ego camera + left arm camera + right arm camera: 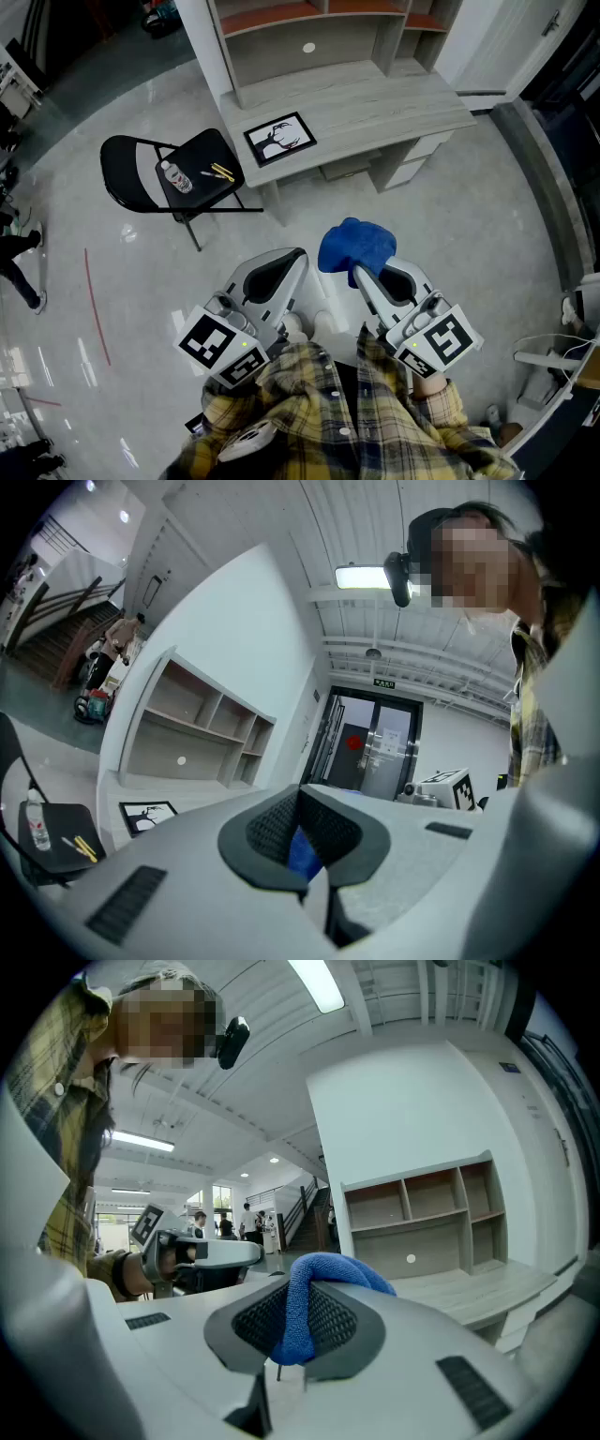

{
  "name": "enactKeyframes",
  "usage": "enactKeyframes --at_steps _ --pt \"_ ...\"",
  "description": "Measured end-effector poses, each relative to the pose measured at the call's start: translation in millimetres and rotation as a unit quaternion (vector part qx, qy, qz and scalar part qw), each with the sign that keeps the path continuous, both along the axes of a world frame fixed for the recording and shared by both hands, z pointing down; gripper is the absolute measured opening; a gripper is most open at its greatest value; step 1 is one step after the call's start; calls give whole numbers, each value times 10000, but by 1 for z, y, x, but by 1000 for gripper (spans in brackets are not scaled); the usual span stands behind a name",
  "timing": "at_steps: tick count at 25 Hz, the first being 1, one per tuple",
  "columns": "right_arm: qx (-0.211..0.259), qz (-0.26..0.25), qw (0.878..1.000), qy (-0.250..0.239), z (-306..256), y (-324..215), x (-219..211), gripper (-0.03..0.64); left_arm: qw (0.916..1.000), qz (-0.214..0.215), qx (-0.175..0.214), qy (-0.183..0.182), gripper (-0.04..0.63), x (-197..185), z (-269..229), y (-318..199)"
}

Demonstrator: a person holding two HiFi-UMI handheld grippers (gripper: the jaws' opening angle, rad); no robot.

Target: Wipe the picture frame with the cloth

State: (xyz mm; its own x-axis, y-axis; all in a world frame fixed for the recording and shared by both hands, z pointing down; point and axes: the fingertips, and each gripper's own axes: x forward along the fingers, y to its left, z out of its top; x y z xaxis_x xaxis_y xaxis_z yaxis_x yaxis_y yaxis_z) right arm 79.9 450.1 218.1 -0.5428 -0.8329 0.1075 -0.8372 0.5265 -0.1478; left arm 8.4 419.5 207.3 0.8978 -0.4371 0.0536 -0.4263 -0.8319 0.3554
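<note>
Nearest to me, at the bottom of the head view, my two plaid sleeves (328, 412) hold the grippers level and side by side, both pointing away from me toward the desk. My left gripper (294, 257) has its jaws pressed together with nothing gripped. A sliver of blue shows in the notch between its pads, and I cannot tell what it belongs to. My right gripper (360, 274) is clamped on a blue cloth (354, 246), which is pinched between the pads and bunches up over the jaw tips.

Beyond the jaw tips lies a wide stretch of glossy grey floor (450, 216), open all the way to the desk. A thin red line (94, 305) marks the floor off to my left.

Farther on, to the left, stands a black folding chair (141, 173) with a small bottle (175, 176) and some yellow sticks (222, 172) on its seat. The chair sits just beside the desk's near left corner.

The pale wooden desk (394, 103) runs left to right, with open shelves (309, 42) rising at its back. The picture frame (279, 139) lies flat and face up on that near left corner, close to the front edge. It is black-rimmed, with a dark figure on white. Its long axis runs along the front edge — the right end sits slightly farther from me. It is well apart from both grippers.
</note>
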Motion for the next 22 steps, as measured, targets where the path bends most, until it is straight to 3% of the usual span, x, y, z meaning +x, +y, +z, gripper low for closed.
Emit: enactKeyframes --at_steps 12,22 --pt "141 94 9997 -149 -1 2 22 48 9998 -103 177 3 5 13 -2 -6" --pt "88 -105 9995 -300 -2 7 45 48 9985 -528 140 -92 5 18 -1 -2"
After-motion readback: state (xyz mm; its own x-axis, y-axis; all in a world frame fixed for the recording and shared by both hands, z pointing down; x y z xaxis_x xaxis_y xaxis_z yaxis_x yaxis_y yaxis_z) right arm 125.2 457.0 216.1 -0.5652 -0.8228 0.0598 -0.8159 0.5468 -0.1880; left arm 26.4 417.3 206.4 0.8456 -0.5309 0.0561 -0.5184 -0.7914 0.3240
